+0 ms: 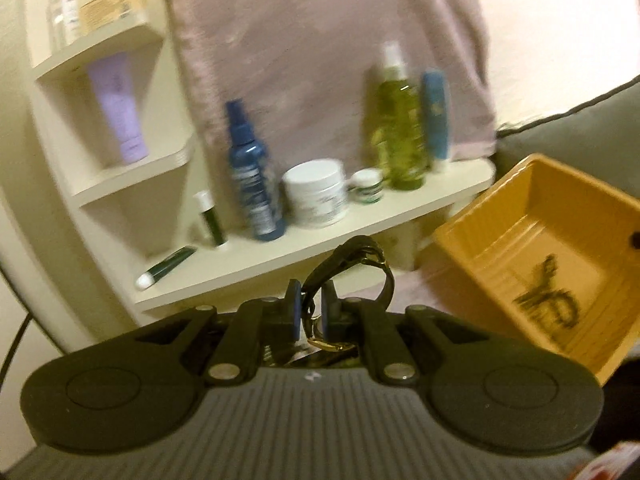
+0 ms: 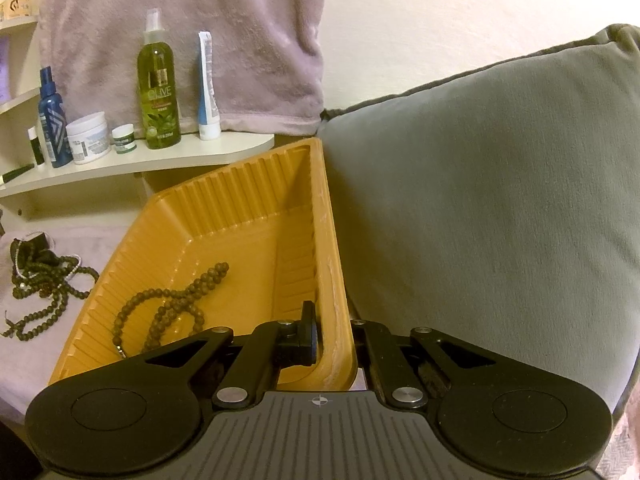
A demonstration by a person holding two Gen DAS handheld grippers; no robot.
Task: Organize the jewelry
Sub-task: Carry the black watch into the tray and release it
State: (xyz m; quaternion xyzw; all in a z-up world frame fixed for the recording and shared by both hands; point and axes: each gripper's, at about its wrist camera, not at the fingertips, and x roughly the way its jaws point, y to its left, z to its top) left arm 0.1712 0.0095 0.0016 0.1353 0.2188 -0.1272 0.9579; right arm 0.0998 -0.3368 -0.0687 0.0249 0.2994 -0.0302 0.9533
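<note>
Matte black left gripper (image 1: pixel 311 312) with blue finger pads (image 1: pixel 295 310), silver pivot screws, ribbed grey housing; right gripper (image 2: pixel 332 338) identical, crosshair mark on housing.

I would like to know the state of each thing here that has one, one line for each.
left gripper: shut on a black strap with gold clasp, held in the air.
right gripper: shut on the tray's rim.
orange tray: tilted, bead necklace lying inside.
bead pile: loose and tangled on the cloth beside the tray.
olive bottle: upright, capped.
</note>
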